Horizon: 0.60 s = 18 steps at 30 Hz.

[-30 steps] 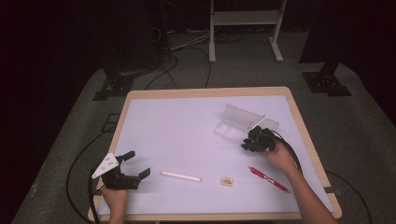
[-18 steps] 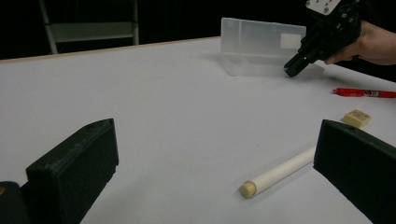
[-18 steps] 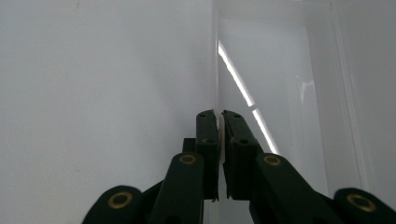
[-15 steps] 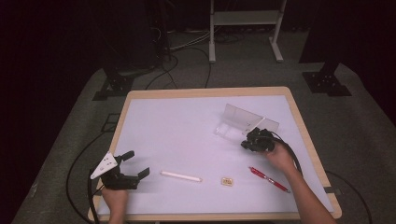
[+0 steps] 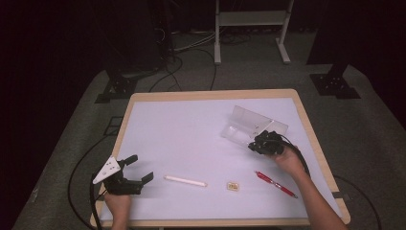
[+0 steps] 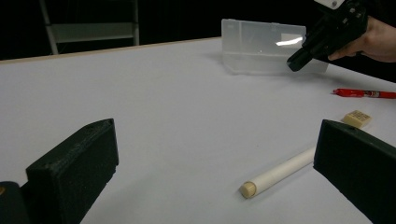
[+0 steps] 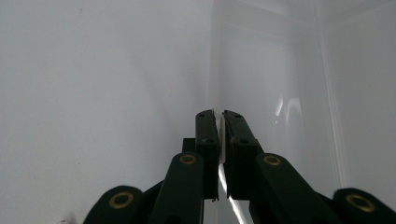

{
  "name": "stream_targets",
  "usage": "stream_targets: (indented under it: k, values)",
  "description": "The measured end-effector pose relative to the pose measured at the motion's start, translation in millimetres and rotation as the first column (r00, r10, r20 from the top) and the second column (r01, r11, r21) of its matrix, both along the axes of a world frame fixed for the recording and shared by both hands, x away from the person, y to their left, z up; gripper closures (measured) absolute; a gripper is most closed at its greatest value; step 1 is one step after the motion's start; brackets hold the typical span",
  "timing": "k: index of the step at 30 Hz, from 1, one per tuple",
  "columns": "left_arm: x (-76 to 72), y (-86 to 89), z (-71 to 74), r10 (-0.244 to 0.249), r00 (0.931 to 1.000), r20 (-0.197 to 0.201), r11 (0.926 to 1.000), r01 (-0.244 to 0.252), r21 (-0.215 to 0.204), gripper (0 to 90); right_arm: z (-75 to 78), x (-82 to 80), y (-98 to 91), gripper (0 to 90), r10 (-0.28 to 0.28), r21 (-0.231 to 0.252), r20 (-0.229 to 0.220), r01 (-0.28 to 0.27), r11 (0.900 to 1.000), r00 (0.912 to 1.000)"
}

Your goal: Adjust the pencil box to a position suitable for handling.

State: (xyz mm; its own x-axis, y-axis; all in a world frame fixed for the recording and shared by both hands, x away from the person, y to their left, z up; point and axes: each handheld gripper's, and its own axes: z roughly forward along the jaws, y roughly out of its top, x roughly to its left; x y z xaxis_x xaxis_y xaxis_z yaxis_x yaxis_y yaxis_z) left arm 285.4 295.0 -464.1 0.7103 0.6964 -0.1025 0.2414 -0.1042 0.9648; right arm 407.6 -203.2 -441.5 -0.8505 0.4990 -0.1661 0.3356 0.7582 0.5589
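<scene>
Clear plastic case [image 5: 253,125] gripped at its wall by the right tool [image 5: 261,143].
Left tool [image 5: 136,171] gapes empty; pen [image 5: 276,184], eraser [image 5: 232,186], white stick [image 5: 185,180] lie unpacked on the desk [image 5: 182,129].

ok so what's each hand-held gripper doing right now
left hand-held gripper: open, holding nothing, jaws wide above the table.
right hand-held gripper: shut on the near wall of the clear box.

No legible text (pen [image 5: 276,183] and eraser [image 5: 232,186] print blurred)

Grey carpet [image 5: 72,120] surrounds the table [image 5: 210,94]; a white stand [image 5: 251,19] sits in darkness.
</scene>
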Motion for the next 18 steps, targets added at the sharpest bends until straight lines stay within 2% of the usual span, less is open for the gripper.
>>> stream_targets:
  k: [8,18]
  values:
    - [0.0,-0.1,0.0,0.002,1.0000,-0.001,1.0000,-0.002,0.000,0.0,11.4,-6.9,1.5,85.0,0.019,0.037,0.032,-0.020,0.9991,0.9993]
    - [0.0,0.1,0.0,0.002,1.0000,-0.001,1.0000,-0.002,0.004,0.0,25.4,-19.3,24.8,84.8,0.115,0.050,0.050,-0.118,0.9918,0.9921]
